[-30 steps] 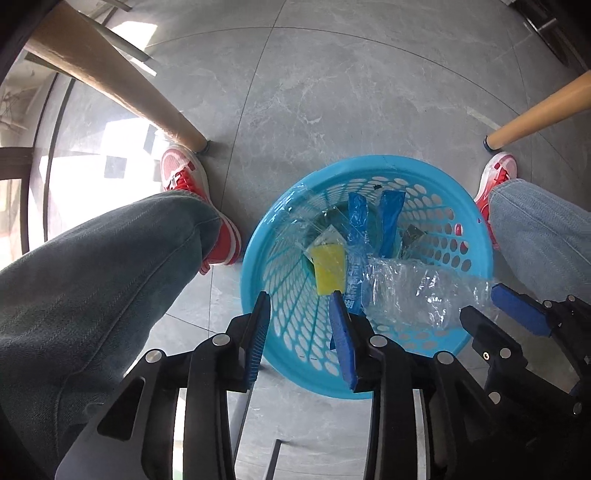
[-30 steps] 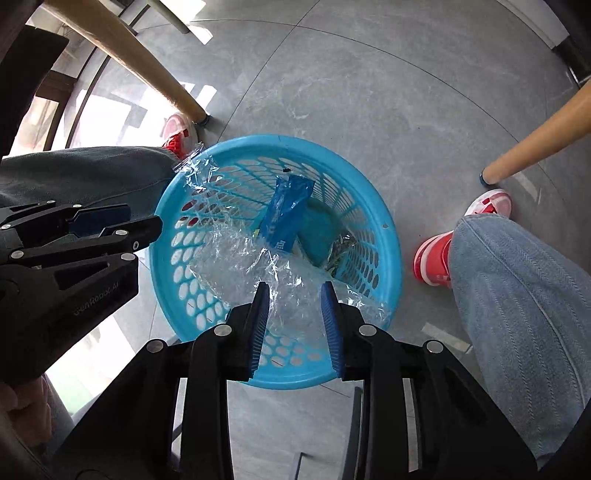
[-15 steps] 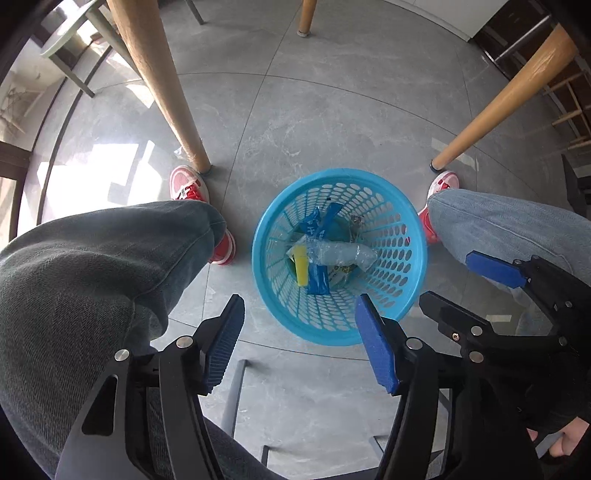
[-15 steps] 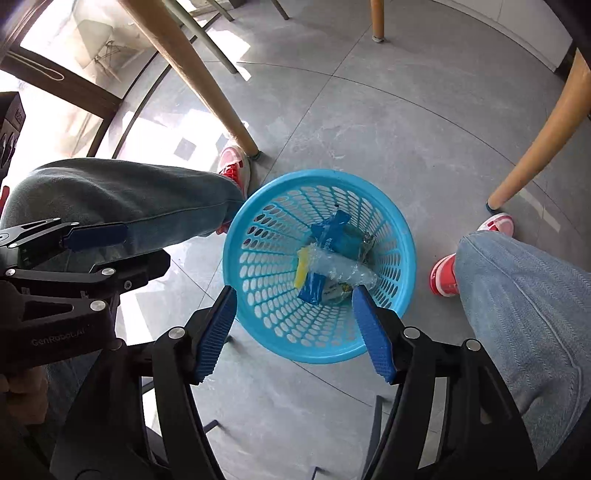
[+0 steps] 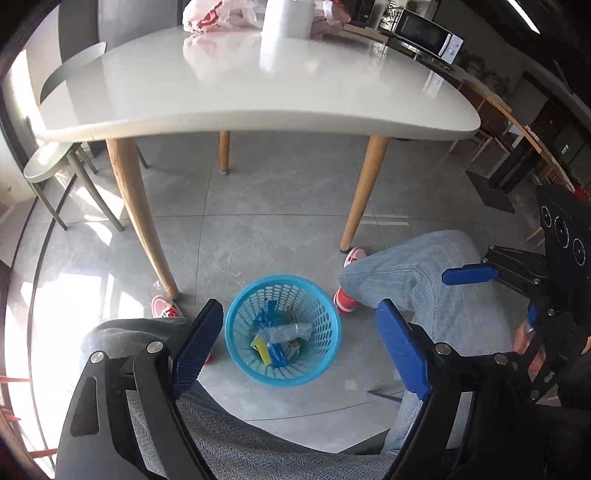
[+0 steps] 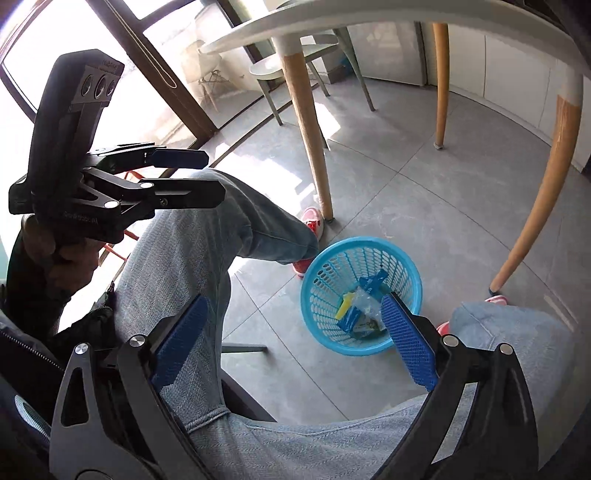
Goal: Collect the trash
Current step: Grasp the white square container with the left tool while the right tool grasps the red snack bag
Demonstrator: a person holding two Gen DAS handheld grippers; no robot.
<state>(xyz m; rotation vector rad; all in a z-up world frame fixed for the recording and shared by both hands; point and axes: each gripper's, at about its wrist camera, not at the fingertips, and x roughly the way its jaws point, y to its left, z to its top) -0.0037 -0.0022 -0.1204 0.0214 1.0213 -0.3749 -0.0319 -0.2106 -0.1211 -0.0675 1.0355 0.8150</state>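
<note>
A blue plastic basket (image 5: pixel 325 354) stands on the grey floor between the person's feet; it also shows in the right wrist view (image 6: pixel 321 280). Inside lie blue wrappers (image 5: pixel 275 356), a yellow piece (image 5: pixel 260 349) and crumpled clear plastic (image 5: pixel 290 332). My left gripper (image 5: pixel 299 341) is open and empty, raised well above the basket. My right gripper (image 6: pixel 295 336) is open and empty, held above the person's lap. Each gripper shows in the other's view: the right one (image 5: pixel 517 280) and the left one (image 6: pixel 184 173).
A white table (image 5: pixel 240 92) on wooden legs (image 5: pixel 136 206) stands ahead, with a plastic bag (image 5: pixel 218 14) and a white cylinder (image 5: pixel 284 16) at its far side. Green chairs (image 5: pixel 51 166) stand left. The person's jeans-clad legs (image 5: pixel 424 280) and red shoes (image 5: pixel 347 299) flank the basket.
Both grippers opened over the basket and the clear plastic dropped in. Both then rose high and tilted up, so the table top came into view.
</note>
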